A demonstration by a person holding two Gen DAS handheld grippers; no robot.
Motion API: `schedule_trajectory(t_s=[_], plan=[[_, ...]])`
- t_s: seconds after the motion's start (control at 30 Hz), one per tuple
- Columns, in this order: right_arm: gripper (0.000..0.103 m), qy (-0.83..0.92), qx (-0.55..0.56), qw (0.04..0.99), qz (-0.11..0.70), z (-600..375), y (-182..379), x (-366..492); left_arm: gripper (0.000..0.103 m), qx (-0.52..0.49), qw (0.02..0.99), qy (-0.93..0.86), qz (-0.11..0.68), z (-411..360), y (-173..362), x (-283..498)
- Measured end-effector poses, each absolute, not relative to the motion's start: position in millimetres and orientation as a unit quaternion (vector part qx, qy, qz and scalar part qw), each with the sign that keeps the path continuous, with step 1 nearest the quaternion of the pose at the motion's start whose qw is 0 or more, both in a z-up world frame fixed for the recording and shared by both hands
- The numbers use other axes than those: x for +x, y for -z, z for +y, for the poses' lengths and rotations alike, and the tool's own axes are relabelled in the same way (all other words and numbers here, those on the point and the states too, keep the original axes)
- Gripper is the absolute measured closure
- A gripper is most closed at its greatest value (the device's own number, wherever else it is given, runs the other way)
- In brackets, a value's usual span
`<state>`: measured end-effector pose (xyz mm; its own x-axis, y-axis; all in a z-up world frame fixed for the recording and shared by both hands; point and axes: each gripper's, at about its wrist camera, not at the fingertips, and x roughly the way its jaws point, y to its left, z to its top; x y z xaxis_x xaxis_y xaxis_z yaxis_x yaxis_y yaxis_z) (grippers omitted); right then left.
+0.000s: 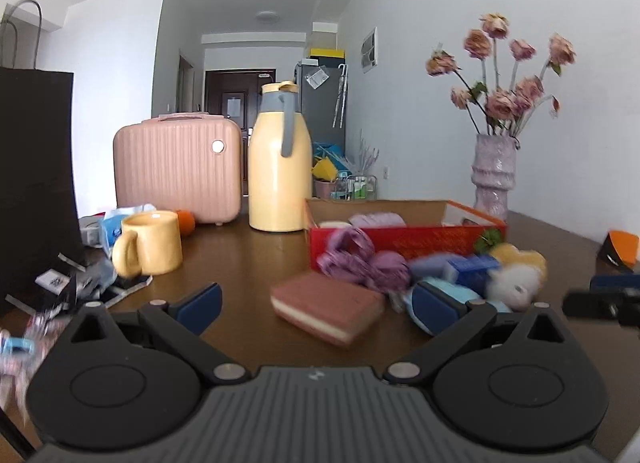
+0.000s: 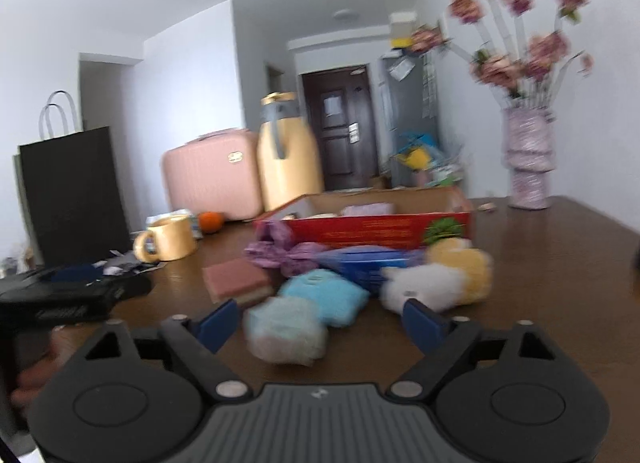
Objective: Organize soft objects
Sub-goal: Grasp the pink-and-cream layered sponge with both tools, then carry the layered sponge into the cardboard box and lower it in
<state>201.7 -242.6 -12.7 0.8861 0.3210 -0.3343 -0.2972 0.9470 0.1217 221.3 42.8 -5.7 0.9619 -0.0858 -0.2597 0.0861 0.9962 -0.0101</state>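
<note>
Both tools are spread wide and empty. The right gripper (image 2: 320,323) has a pale fluffy ball (image 2: 286,337) between its fingers at twelve o'clock; I would close gently around its middle. The left gripper (image 1: 316,303) faces the brown sponge (image 1: 326,313). Beyond lie a blue plush (image 2: 326,295) and purple cloth (image 2: 280,253). Farthest, at twelve, the red box (image 2: 372,229) waits; lift over its wall.

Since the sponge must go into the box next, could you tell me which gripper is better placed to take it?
Left. The left gripper is open with the sponge between its fingers; the right gripper faces a pale plush ball instead.
</note>
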Motion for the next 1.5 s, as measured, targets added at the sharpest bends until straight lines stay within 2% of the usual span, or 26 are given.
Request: schedule_trajectory(t_s=[0.07, 0.13, 0.17, 0.27, 0.3, 0.33, 0.47, 0.5, 0.57, 0.77, 1.0, 1.23, 1.5], plan=[[0.019, -0.179, 0.042, 0.965, 0.186, -228.0, 12.0, 215.1, 0.000, 0.002, 0.986, 0.066, 0.150, 64.6, 4.4, 248.8], [0.031, -0.185, 0.068, 0.959, 0.203, -209.9, 15.7, 232.3, 0.004, 0.001, 0.983, 0.078, 0.167, 81.6, 3.0, 276.1], [0.041, -0.190, 0.084, 0.953, 0.219, -200.0, 17.9, 242.0, 0.006, -0.001, 0.980, 0.088, 0.176, 89.1, 1.5, 291.6], [0.058, -0.208, 0.126, 0.937, 0.253, -167.2, 26.1, 274.0, 0.020, -0.023, 0.967, 0.140, 0.212, 106.6, 2.6, 340.0], [0.065, -0.202, 0.129, 0.935, 0.262, -157.0, 29.6, 284.2, 0.029, -0.031, 0.961, 0.148, 0.231, 109.3, 4.9, 355.5], [0.067, -0.193, 0.137, 0.932, 0.273, -146.9, 33.8, 296.4, 0.039, -0.043, 0.953, 0.162, 0.252, 111.8, 8.8, 371.2], [0.072, -0.165, 0.158, 0.924, 0.307, -119.2, 47.5, 335.5, 0.059, -0.100, 0.922, 0.187, 0.324, 119.8, 33.5, 419.5], [0.072, -0.161, 0.163, 0.924, 0.307, -115.8, 49.8, 342.3, 0.067, -0.108, 0.918, 0.190, 0.331, 119.9, 39.5, 423.2], [0.072, -0.151, 0.164, 0.926, 0.305, -109.7, 52.7, 350.9, 0.073, -0.130, 0.911, 0.205, 0.333, 123.3, 45.8, 424.3], [0.083, -0.147, 0.174, 0.926, 0.300, -109.2, 59.3, 355.6, 0.077, -0.113, 0.927, 0.185, 0.305, 123.1, 34.3, 384.1], [0.085, -0.202, 0.152, 0.919, 0.302, -113.4, 38.9, 321.4, 0.080, -0.182, 0.937, 0.155, 0.253, 133.5, 24.0, 280.6], [0.085, -0.247, 0.061, 0.917, 0.308, -119.2, 31.8, 256.4, 0.080, -0.235, 0.917, 0.151, 0.286, 102.9, 49.0, 196.1], [0.085, -0.200, 0.067, 0.929, 0.304, -202.0, 37.7, 200.0, 0.080, -0.201, 0.901, 0.223, 0.313, 12.8, 53.6, 184.9]])
